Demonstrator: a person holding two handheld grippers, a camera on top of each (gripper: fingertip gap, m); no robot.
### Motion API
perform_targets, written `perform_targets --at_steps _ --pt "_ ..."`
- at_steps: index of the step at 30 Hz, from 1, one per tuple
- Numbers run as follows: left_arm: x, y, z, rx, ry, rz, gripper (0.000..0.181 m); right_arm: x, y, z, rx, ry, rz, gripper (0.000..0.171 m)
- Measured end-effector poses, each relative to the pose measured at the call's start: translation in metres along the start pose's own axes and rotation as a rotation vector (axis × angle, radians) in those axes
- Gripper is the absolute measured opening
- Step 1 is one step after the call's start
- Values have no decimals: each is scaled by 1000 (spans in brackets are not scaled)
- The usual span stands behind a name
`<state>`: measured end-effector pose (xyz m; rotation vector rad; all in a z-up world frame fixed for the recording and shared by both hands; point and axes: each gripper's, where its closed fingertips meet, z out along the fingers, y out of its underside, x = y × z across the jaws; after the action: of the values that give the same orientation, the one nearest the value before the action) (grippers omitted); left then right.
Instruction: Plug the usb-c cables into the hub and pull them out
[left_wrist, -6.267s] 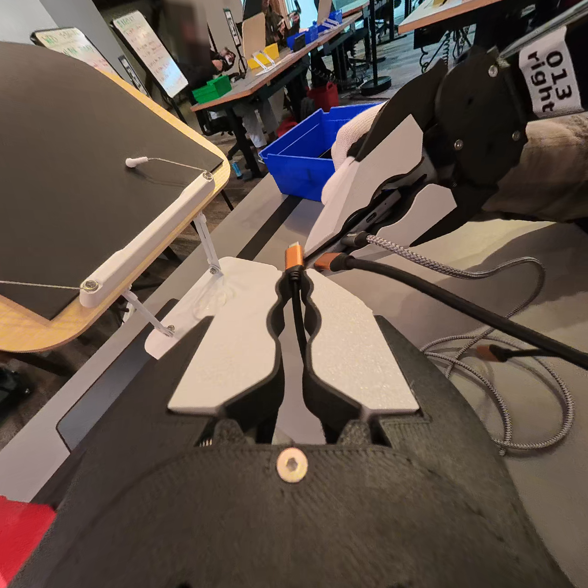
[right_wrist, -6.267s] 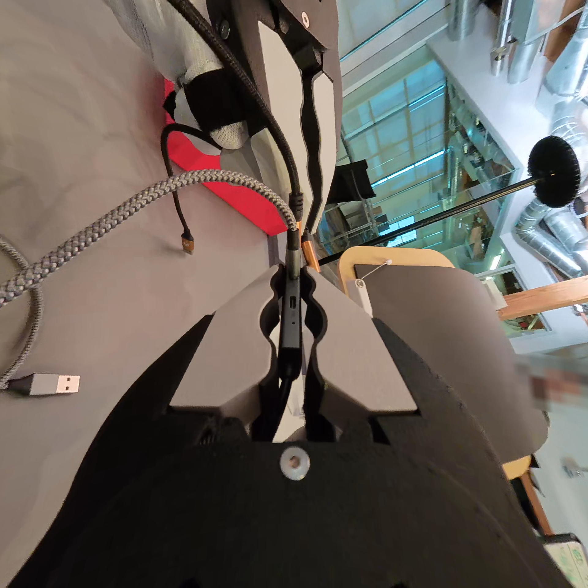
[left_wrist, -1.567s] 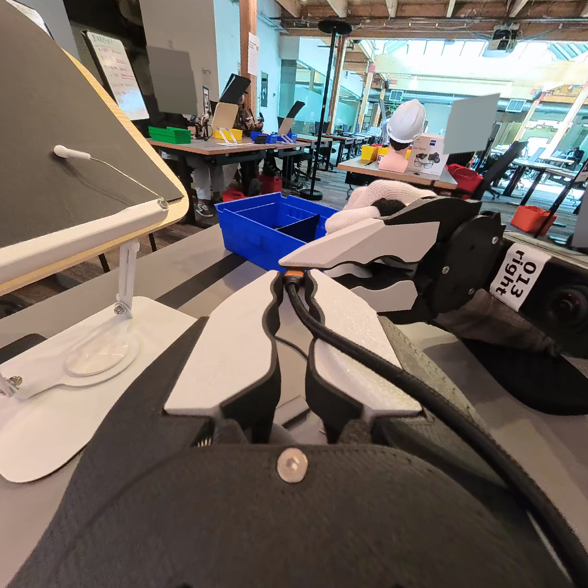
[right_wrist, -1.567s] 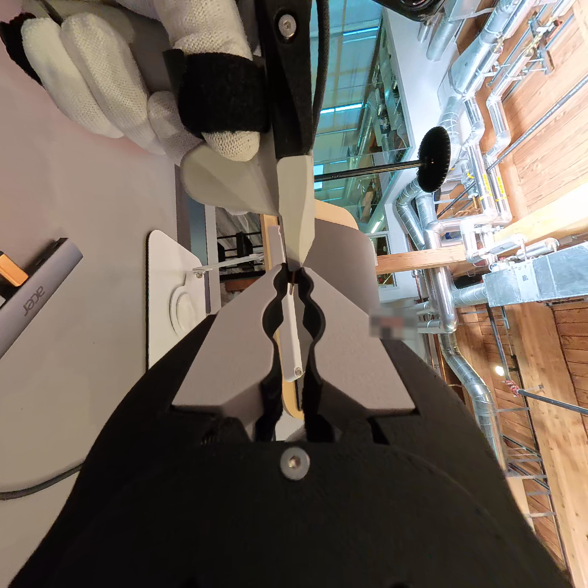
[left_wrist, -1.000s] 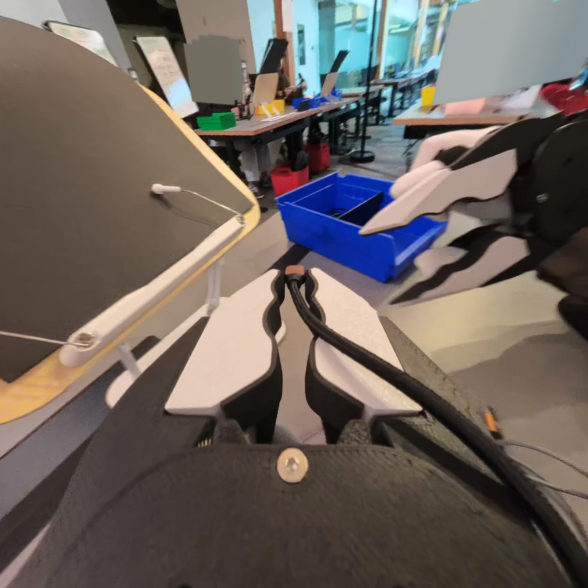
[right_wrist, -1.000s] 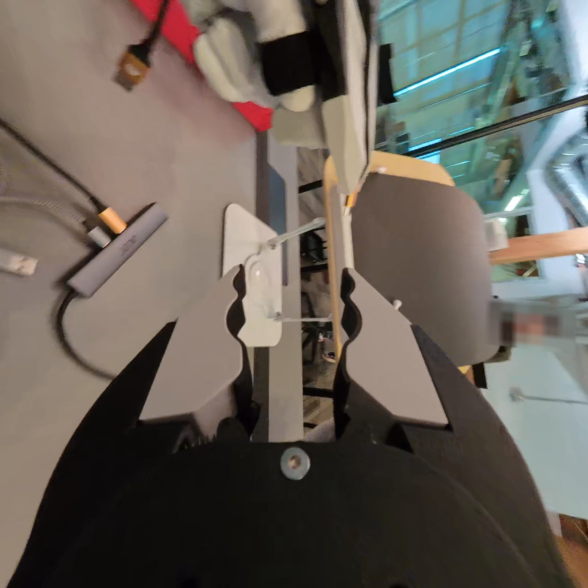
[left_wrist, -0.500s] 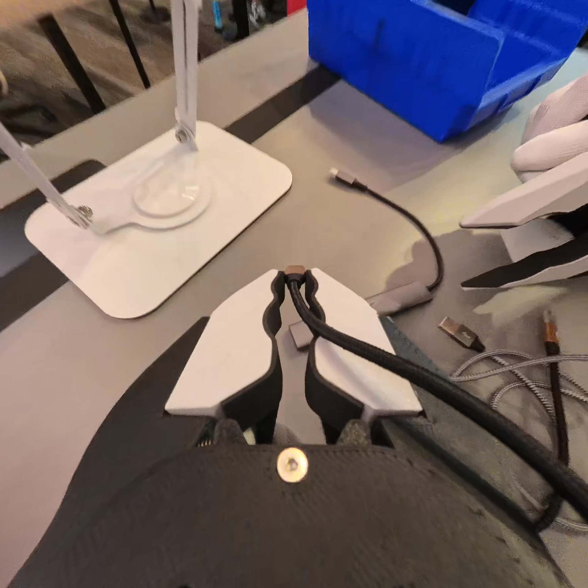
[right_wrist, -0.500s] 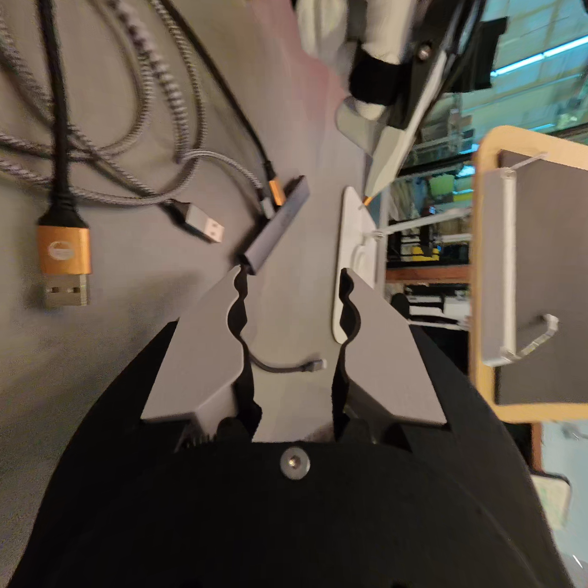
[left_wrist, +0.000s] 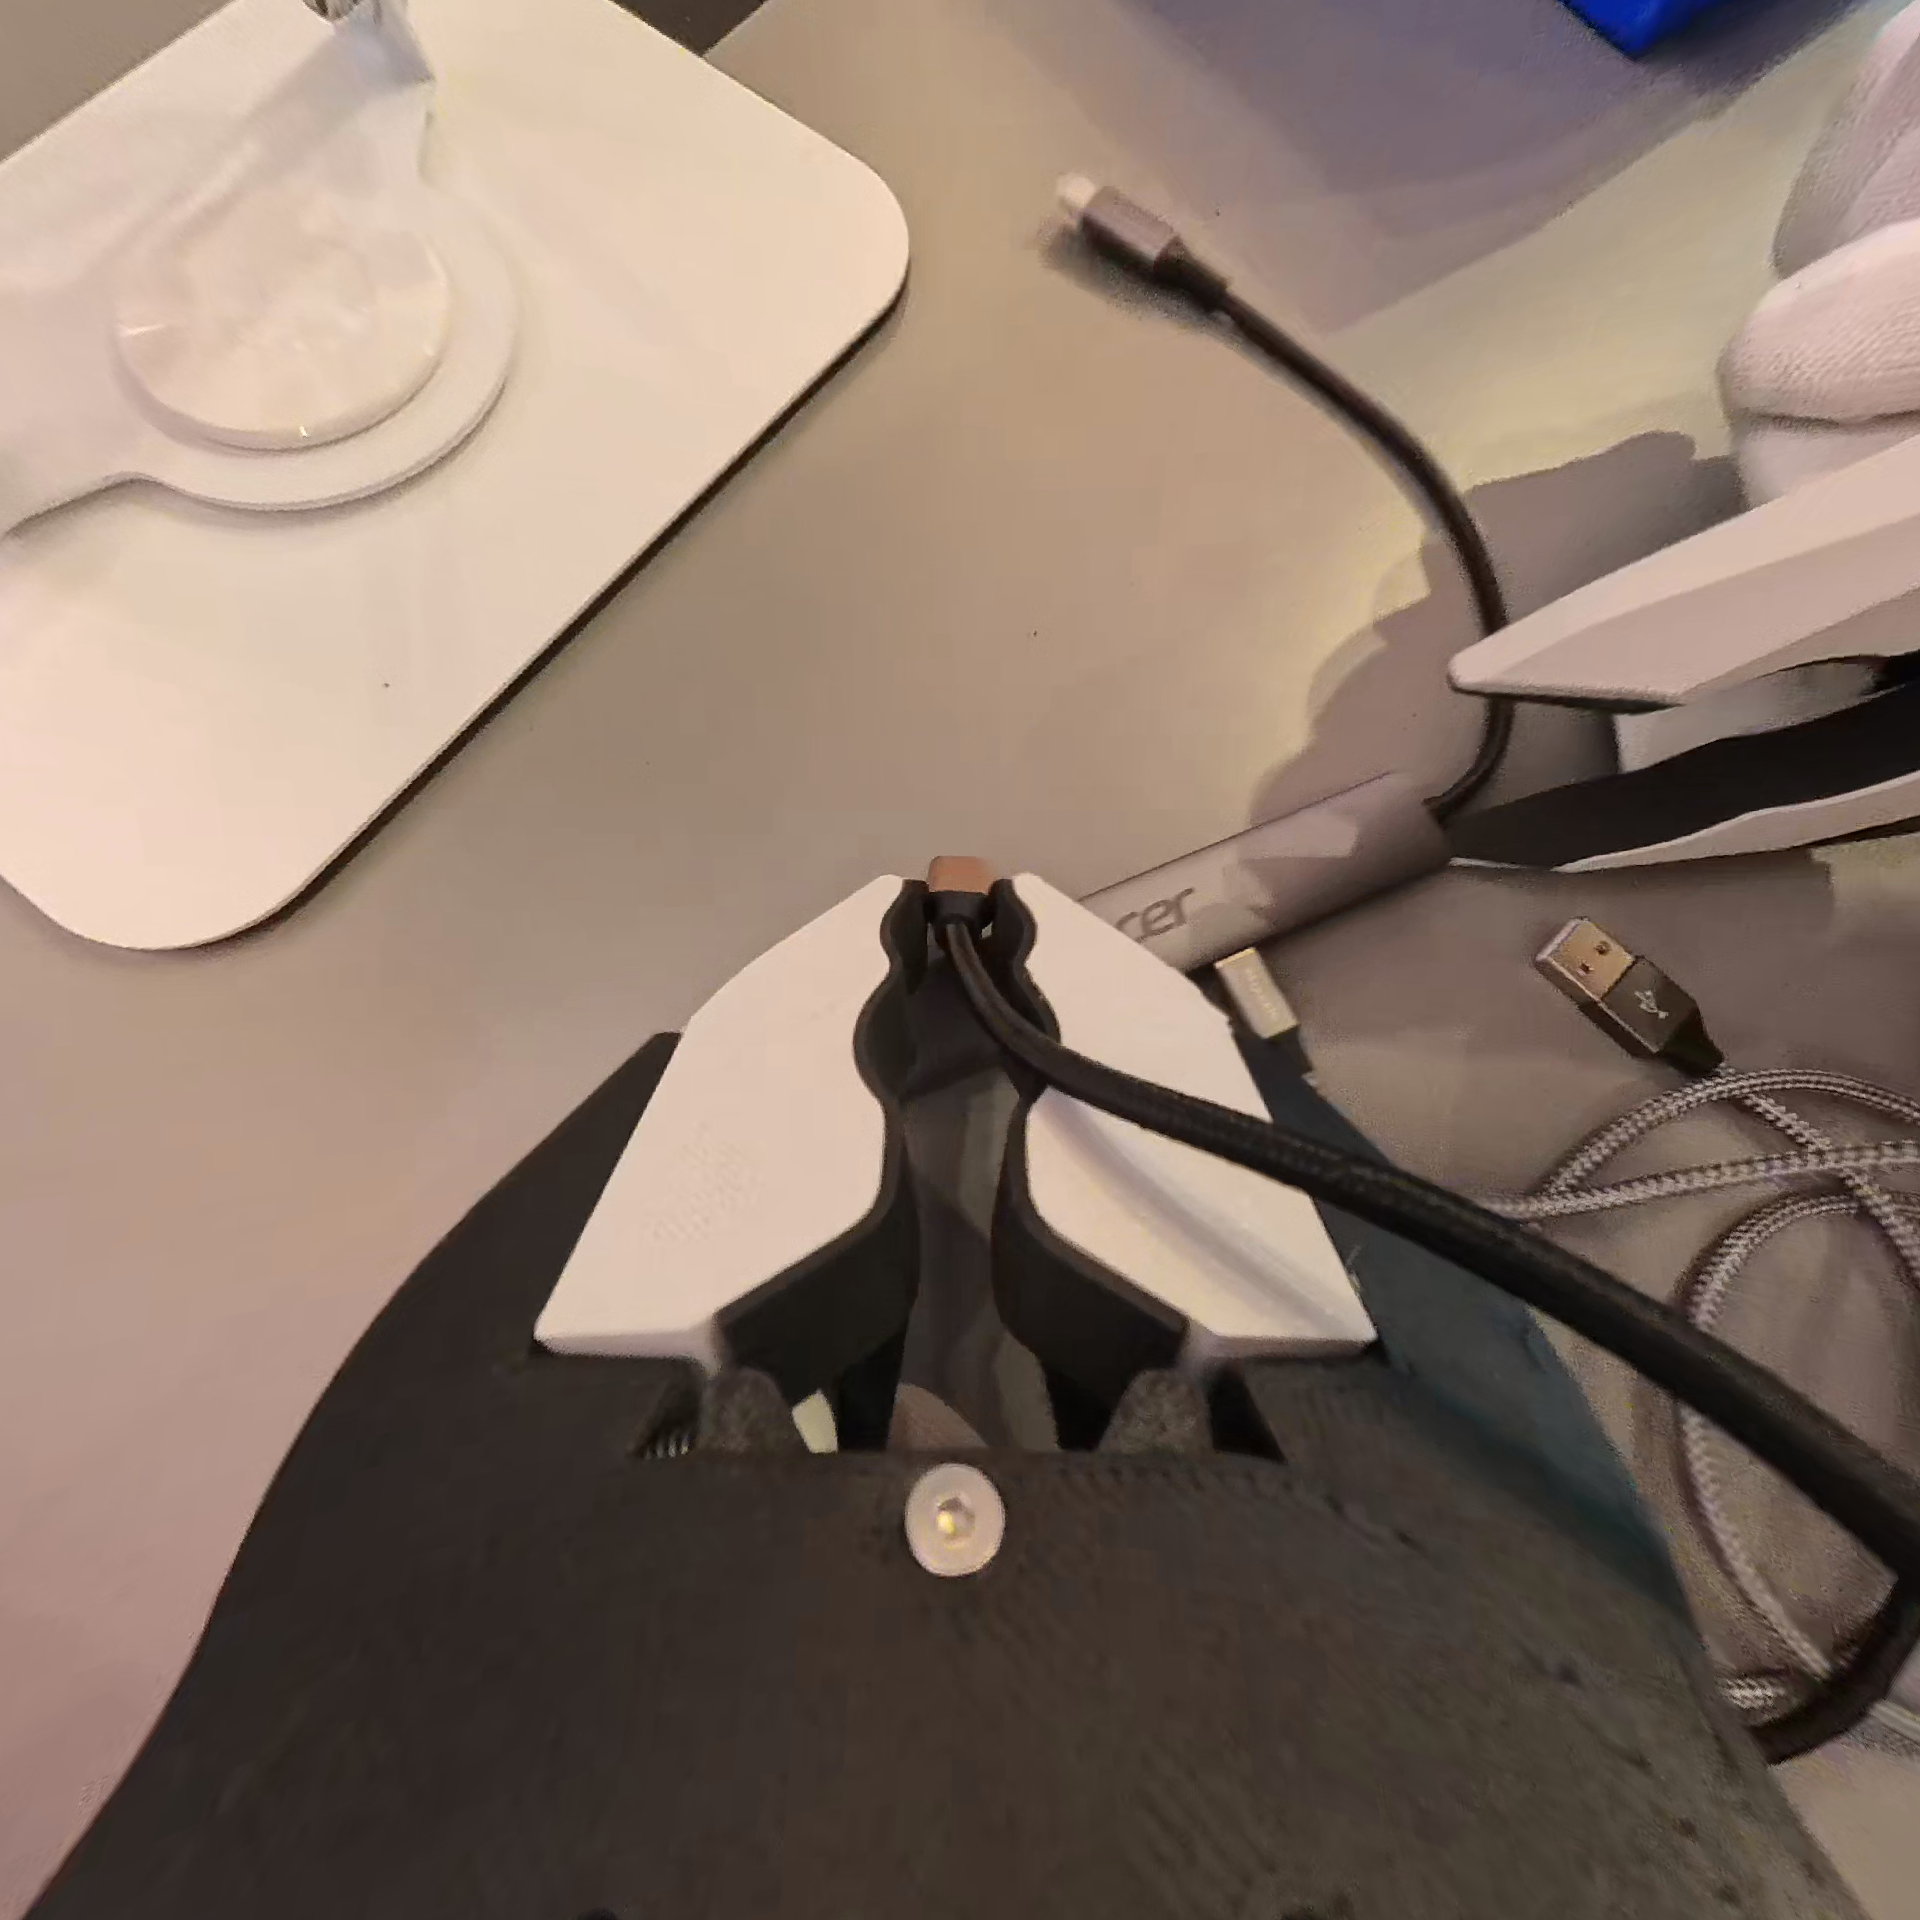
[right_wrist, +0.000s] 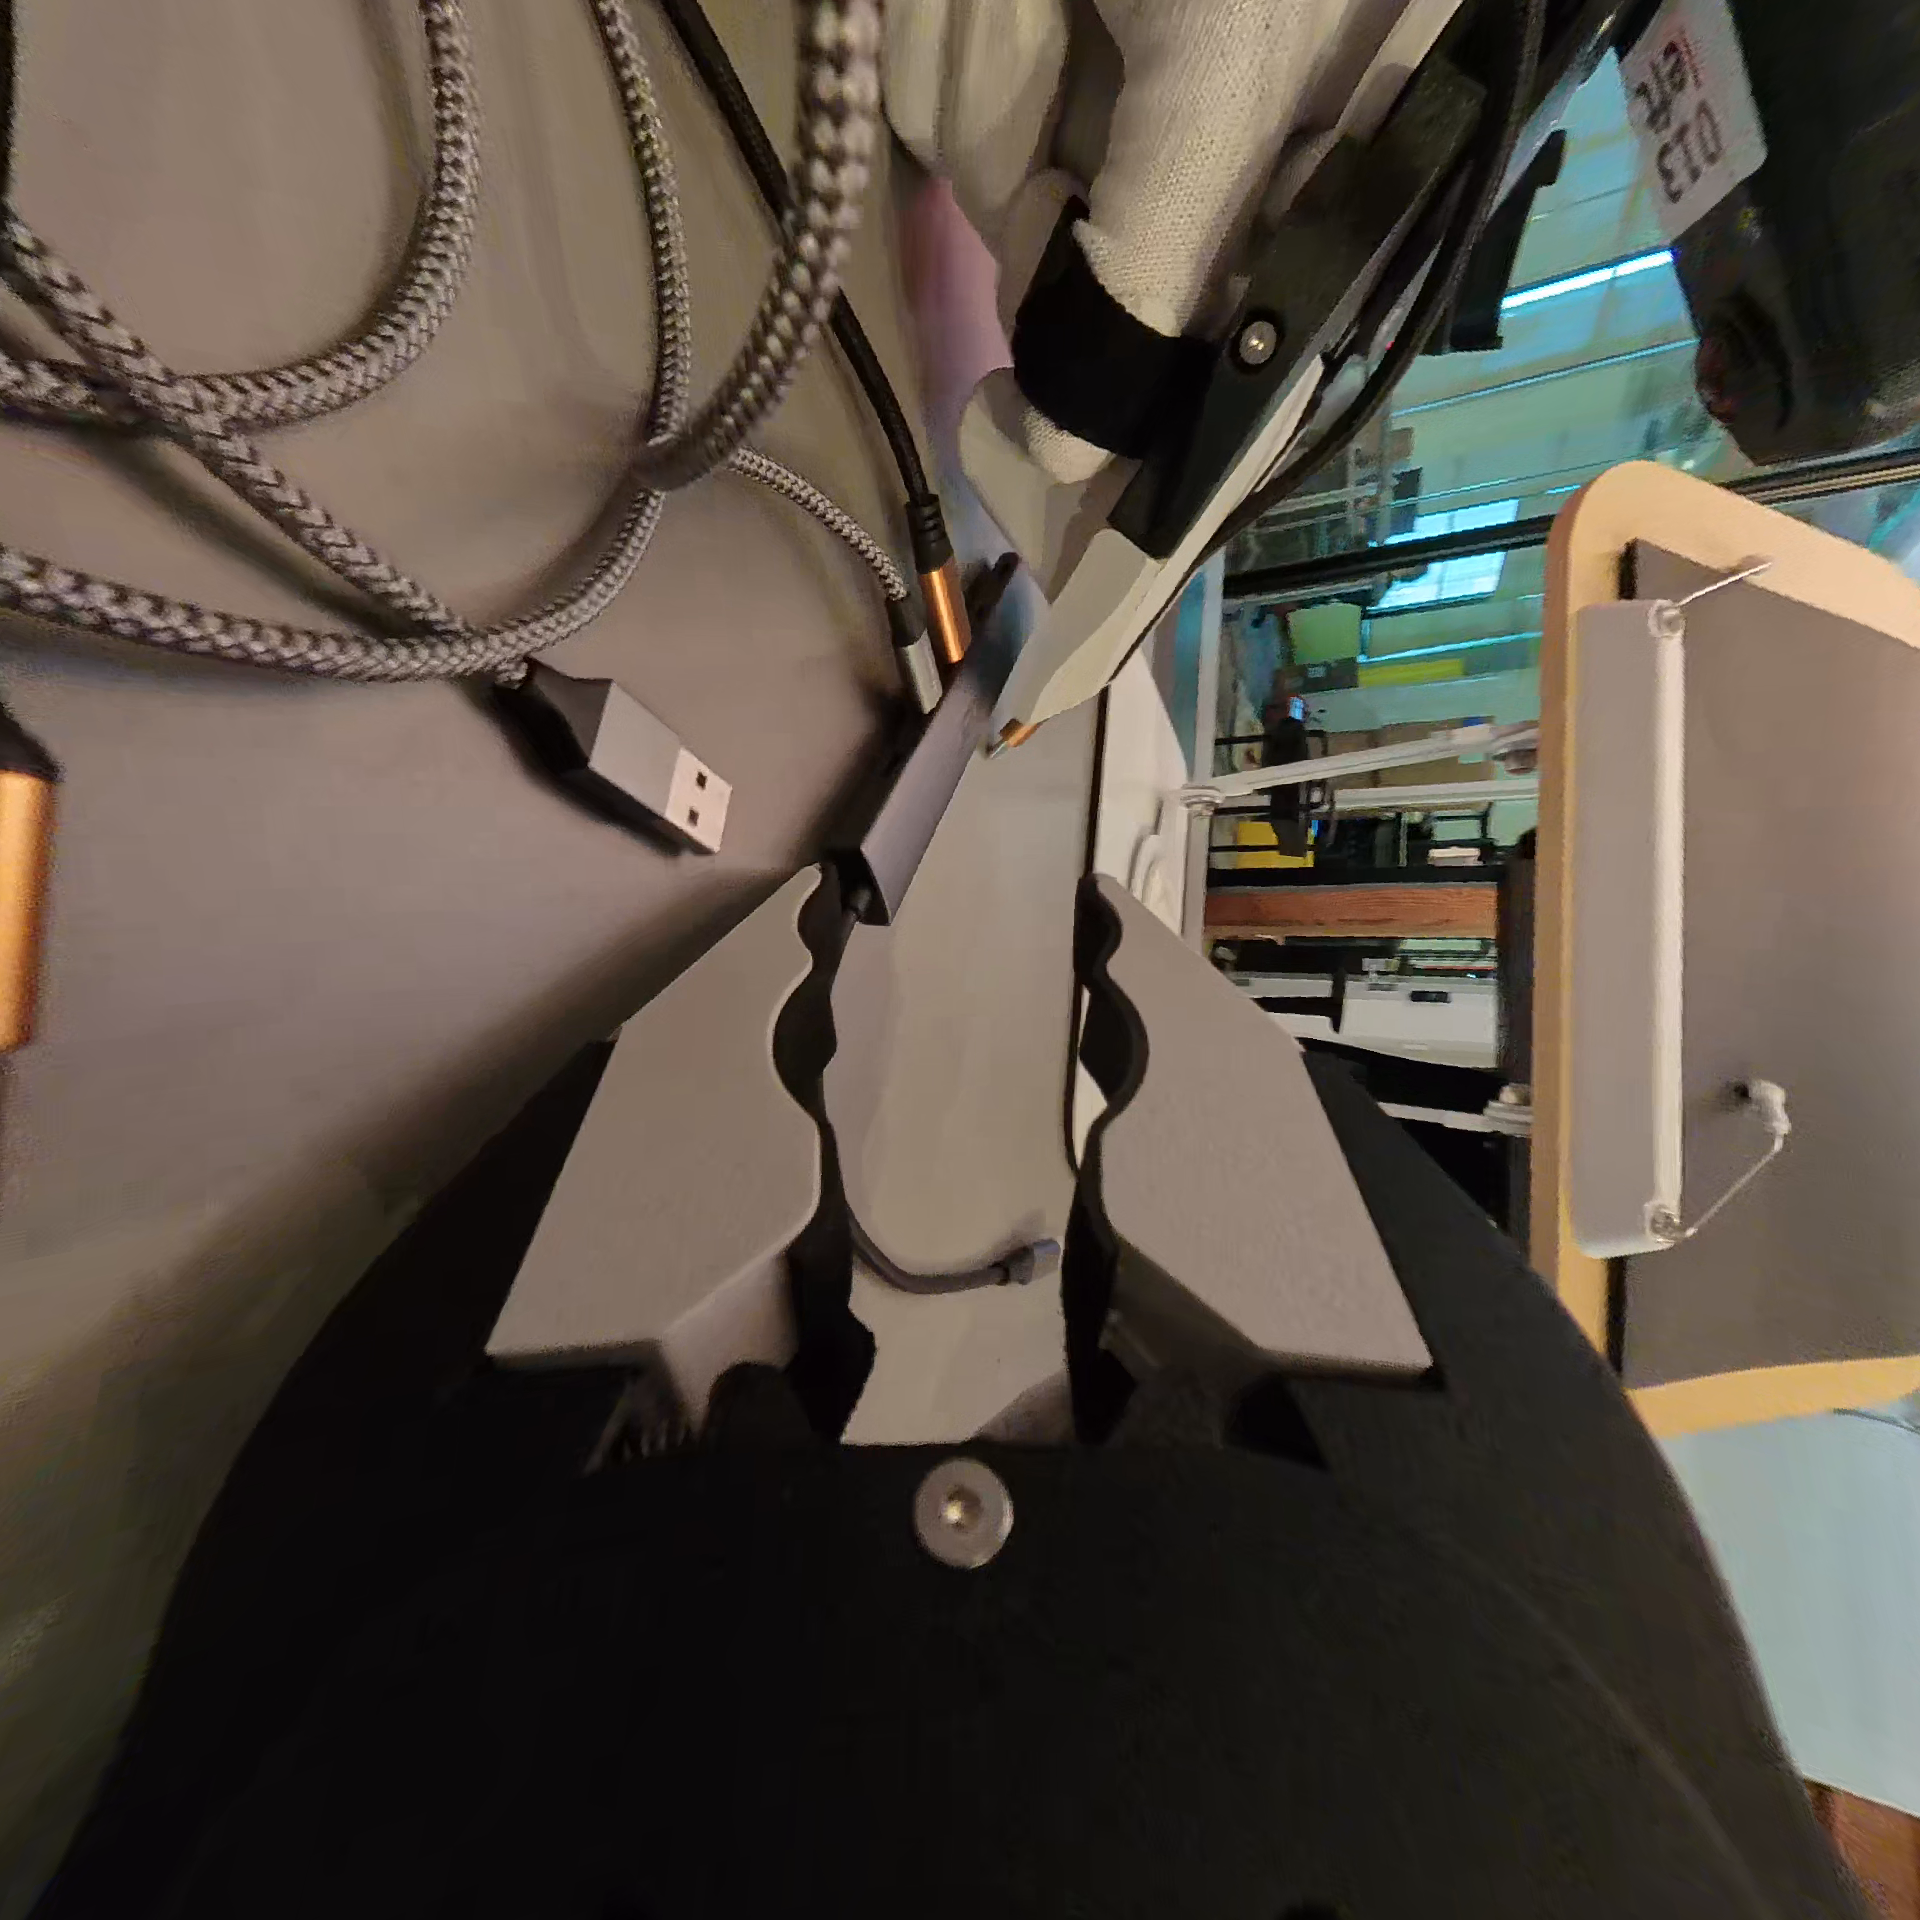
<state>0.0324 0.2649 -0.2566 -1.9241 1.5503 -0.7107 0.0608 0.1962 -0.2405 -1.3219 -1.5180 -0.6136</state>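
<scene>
**Left wrist view: plug pinched at the tips, hub on the desk beside them**

Left wrist view, from the left side across: a white stand base (left_wrist: 416, 436) lies flat on the grey table (left_wrist: 987, 623). At centre, the left gripper (left_wrist: 958, 881) is clamped on a black braided cable (left_wrist: 1299, 1164), whose copper-coloured plug (left_wrist: 958, 871) pokes out just past the fingertips while the cord trails off to the lower right. Just right of the tips lies the slim grey hub (left_wrist: 1278, 868), flat on the table, with its own short black lead (left_wrist: 1392, 436) curving up to a loose silver plug. A silver connector sits against the hub's near edge. Further right are a loose USB-A plug (left_wrist: 1621, 1003) and coils of grey braided cable (left_wrist: 1714, 1174). At the right edge, the right gripper (left_wrist: 1475, 748) hovers by the hub's far end, jaws parted.

Right wrist view, same order: grey braided loops and the USB-A plug (right_wrist: 644, 769) lie at left; the hub (right_wrist: 925, 790) runs diagonally, two plugs seated in its side, one copper-sleeved (right_wrist: 943, 613). The right gripper (right_wrist: 951, 894) stands wide apart and empty, one finger (right_wrist: 727, 1091) near the hub's end. The left gripper (right_wrist: 1008, 740) holds its plug close to the hub.
</scene>
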Motion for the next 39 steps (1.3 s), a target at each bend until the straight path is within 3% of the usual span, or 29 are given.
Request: perform_targets --at_steps 6,10,16,18,24,28,35,39 --pt "1 2 0 -2 4 0 13 10 -9 15 12 109 -26 35" --pt "1 2 0 -2 17 -12 14 9 -8 23 24 63 -21 33" --pt "2 2 0 -3 42 -31 14 18 -9 33 14 99 -82 44" --pt "2 3 0 -5 57 -39 13 26 -19 34 65 151 -106 24" --pt "0 1 -10 33 54 -59 13 13 -18 38 82 1 -79 23" --pt "-31 7 -35 25 -94 -109 12 4 -11 27 71 -138 67 35" --pt "-51 32 -35 -65 -212 -140 12 1 -13 40 73 -142 25 18" --pt "-48 37 -30 -53 -170 -161 13 7 -16 50 97 -89 29 21"
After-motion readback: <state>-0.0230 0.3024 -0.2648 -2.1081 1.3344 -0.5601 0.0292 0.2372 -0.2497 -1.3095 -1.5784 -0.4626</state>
